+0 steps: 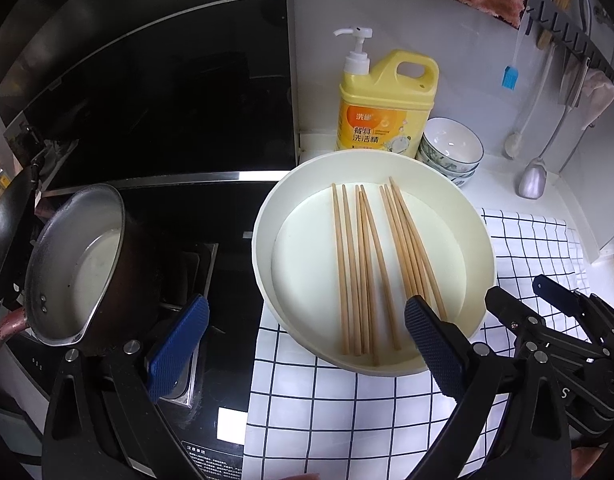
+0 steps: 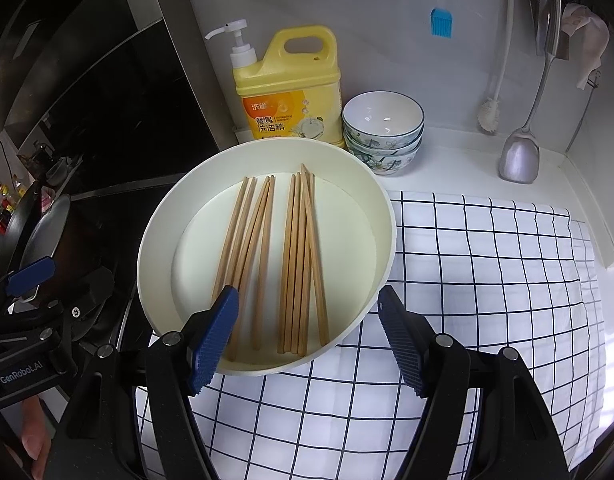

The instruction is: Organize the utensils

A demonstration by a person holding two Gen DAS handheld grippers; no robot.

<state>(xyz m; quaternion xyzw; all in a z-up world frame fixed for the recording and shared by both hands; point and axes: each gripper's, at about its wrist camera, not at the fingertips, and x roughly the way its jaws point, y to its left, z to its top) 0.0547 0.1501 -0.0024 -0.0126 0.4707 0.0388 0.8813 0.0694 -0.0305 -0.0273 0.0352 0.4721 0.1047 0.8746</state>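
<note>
Several wooden chopsticks [image 1: 367, 268] lie loose in a round white tray [image 1: 267, 216] on a checked cloth; they also show in the right wrist view [image 2: 299, 264], in the tray [image 2: 155, 232]. My left gripper [image 1: 307, 320] is open and empty, hovering over the tray's near left edge. My right gripper [image 2: 307, 312] is open and empty, over the tray's near edge, its left pad above the chopsticks' near ends. The right gripper also shows in the left wrist view [image 1: 555, 304].
A yellow dish soap bottle [image 2: 291, 92] and stacked bowls [image 2: 383, 128] stand behind the tray. A saucepan [image 1: 79, 264] sits on the stove at left. A spatula [image 2: 521, 156], brush and blue silicone brush hang on the wall. The checked cloth [image 2: 487, 272] extends right.
</note>
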